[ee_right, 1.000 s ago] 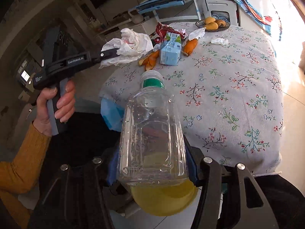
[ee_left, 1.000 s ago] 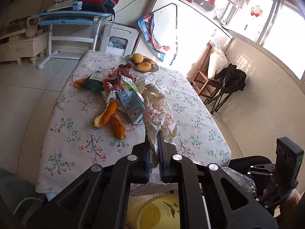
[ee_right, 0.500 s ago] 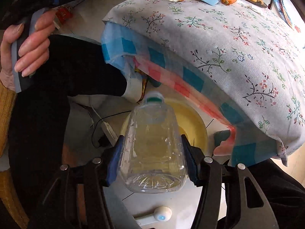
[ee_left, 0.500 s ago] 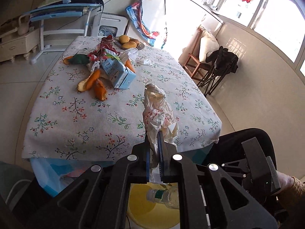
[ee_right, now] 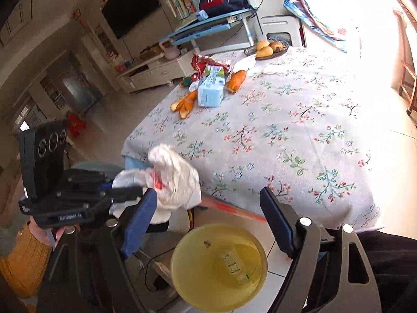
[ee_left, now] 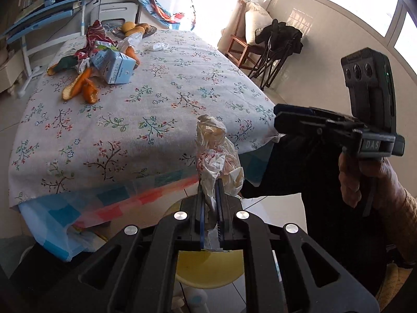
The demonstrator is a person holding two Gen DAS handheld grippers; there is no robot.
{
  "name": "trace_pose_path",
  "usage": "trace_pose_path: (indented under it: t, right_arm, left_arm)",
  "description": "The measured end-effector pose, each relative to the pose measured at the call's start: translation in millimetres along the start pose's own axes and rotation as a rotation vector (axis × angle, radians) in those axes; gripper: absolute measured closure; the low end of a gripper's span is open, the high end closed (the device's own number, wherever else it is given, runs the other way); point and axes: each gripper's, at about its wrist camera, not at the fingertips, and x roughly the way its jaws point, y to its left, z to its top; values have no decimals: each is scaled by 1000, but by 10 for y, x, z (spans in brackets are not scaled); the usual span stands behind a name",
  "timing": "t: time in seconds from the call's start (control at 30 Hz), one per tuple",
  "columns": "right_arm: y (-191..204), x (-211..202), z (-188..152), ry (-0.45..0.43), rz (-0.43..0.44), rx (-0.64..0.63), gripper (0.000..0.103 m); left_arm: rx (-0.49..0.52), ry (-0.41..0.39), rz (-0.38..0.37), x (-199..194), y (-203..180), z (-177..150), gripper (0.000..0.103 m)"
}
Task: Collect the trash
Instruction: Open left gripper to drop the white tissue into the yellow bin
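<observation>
Gripping: the left gripper [ee_left: 209, 195] has its jaws clamped on a crumpled white plastic bag [ee_left: 217, 154], which sticks up and forward from between the fingers, off the near edge of the table.
Right gripper [ee_right: 208, 220]: jaws spread wide with nothing between them; its blue pads [ee_right: 138, 221] frame the bin below.
Yellow bin [ee_right: 182, 260]: stands on the floor just beside the near table edge, below both grippers; a clear plastic bottle [ee_right: 233, 260] lies inside it on its side.
Bag from the right wrist view: the white bundle [ee_right: 174, 180], with a red smear on it, hangs at the left gripper's tip above and to the left of the bin.
Table [ee_left: 161, 109]: covered with a flowered cloth, with a blue and pink checked layer hanging below it on the near side.
Trash on the far part of the table: orange peels [ee_left: 80, 87] lie just beside a light blue carton [ee_left: 114, 66]; a red wrapper [ee_left: 95, 34] and a dark green piece [ee_left: 65, 62] sit behind them, touching the heap.
White scrap [ee_left: 157, 47]: lies alone to the right of the heap, apart from it.
Fruit dish [ee_left: 151, 30]: at the far table edge, holding yellow fruit [ee_left: 129, 26].
Beyond the table: a blue desk [ee_right: 208, 26] with a backpack on top.
</observation>
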Motion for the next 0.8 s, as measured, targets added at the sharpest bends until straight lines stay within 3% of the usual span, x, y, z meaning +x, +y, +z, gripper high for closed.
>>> trace_pose_path:
  t: [0.07, 0.13, 0.23, 0.27, 0.3, 0.43, 0.5, 0.63, 0.8]
  right_arm:
    - [-39, 0, 81, -44, -25, 20, 25]
    - [-80, 16, 150, -60, -50, 36, 25]
    - [-31, 66, 247, -67, -87, 4, 24]
    - [2, 75, 281, -73, -102, -18, 21]
    - [41, 90, 309, -79, -120, -38, 19]
    - [129, 103, 321, -95, -176, -89, 19]
    - [196, 145, 318, -95, -216, -123, 19]
    - [290, 239, 294, -82, -294, -180, 19]
    - [477, 254, 422, -106, -396, -280, 12]
  left_arm:
    - [45, 90, -41, 129, -113, -92, 95]
    - [103, 153, -8, 254, -233, -180, 94]
    - [130, 195, 23, 351, -294, -244, 80]
    - [127, 183, 45, 344, -283, -232, 69]
    - [114, 161, 63, 320, -258, -210, 58]
    - [3, -5, 142, 87, -20, -29, 45]
    - [-94, -121, 208, -101, 153, 56, 34]
    - [-294, -293, 311, -395, 489, 134, 25]
    - [-317, -369, 444, -600, 627, 459, 14]
